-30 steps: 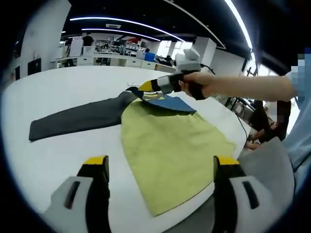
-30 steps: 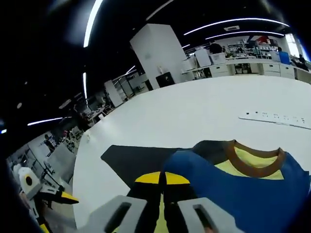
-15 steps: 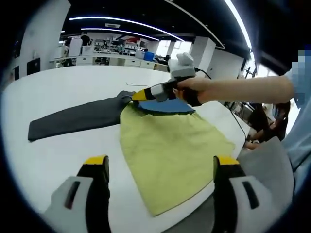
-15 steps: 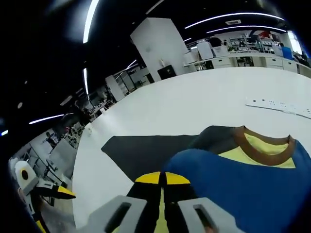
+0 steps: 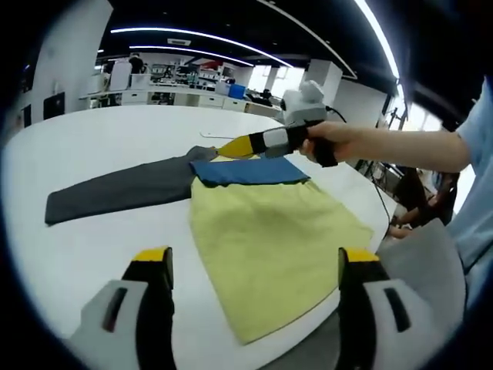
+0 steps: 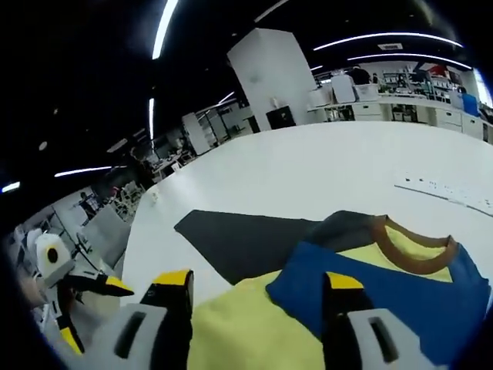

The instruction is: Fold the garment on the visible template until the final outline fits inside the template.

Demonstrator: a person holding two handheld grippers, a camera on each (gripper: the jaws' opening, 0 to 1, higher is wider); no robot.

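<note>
garment (image 5: 273, 235): flat on white table (image 5: 92, 146); yellow body runs from near table edge toward collar; blue sleeve (image 5: 246, 171) folded across chest; grey sleeve (image 5: 115, 189) stretched sideways, away from the right gripper
collar (image 6: 412, 243): brown rim, far end
writing: none legible
left gripper (image 5: 246, 266): jaws spread, holding nothing, over hem
right gripper (image 6: 258, 289): jaws spread, holding nothing, just above blue fold
room: bare tabletop beyond the collar and around the grey sleeve
</note>
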